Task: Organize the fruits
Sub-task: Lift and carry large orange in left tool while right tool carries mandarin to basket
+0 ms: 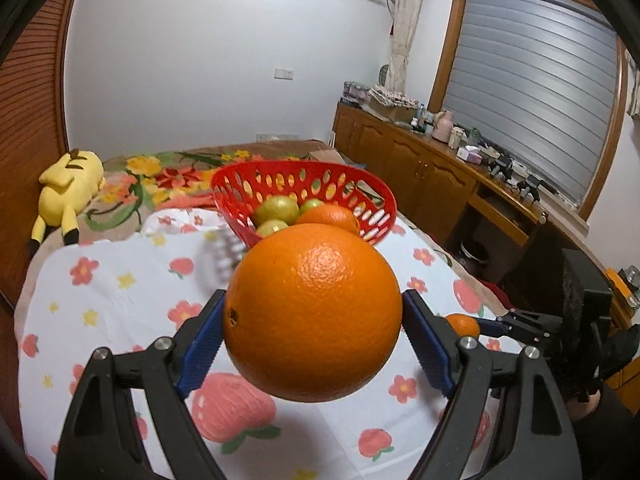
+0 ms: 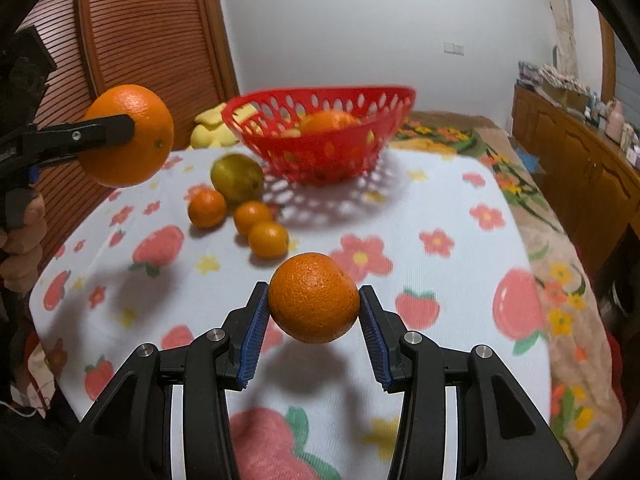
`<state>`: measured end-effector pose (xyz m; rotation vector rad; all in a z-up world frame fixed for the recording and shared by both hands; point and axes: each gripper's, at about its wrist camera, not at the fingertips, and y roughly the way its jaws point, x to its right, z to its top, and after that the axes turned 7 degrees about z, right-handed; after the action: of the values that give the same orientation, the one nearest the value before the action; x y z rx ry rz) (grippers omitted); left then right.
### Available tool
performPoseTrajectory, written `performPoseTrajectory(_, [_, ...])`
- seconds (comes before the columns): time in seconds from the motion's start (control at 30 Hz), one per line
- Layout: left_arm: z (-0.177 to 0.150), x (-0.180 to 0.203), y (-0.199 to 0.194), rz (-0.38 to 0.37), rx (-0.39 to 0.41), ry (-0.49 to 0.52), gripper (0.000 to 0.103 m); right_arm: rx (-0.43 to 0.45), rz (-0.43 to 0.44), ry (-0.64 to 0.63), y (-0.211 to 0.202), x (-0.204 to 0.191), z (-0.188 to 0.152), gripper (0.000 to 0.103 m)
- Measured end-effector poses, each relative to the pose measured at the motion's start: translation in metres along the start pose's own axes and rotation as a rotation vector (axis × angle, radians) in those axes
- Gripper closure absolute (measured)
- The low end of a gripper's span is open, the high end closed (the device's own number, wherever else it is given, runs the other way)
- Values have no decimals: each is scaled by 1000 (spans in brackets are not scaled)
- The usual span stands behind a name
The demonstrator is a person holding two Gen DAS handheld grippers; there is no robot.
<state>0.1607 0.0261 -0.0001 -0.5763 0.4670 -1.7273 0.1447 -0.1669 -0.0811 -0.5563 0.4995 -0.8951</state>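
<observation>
While both grip oranges, left gripper [image 1: 312,316] and right gripper [image 2: 314,300] above open cloth [image 2: 440,200], red basket [image 2: 320,152] well ahead.

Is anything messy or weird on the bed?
Nothing is broken or spilled. Four fruits just sit loose on the cloth beside the red basket, not in it yet. Each claw holds an orange.

The left gripper [image 1: 313,320] clamps a big orange [image 1: 313,312] between its blue pads, lifted off the flowered cloth [image 1: 120,300]. Behind it sits a red basket [image 1: 372,196] — green fruits [image 1: 278,208] and another orange [image 1: 330,216] inside. At right, the right gripper [image 1: 476,325] pinches a small orange [image 1: 464,325].
</observation>
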Motion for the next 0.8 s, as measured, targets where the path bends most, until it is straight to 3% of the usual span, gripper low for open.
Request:
performPoseTrajectory(0.4, [15,0,-2,-8,23,-6,19,61,4,-29,-15,0,42,58])
performPoseTrajectory(0.8, [30,-4,27,-6,9,-4,19,76,30,-54,1,13,88,58])
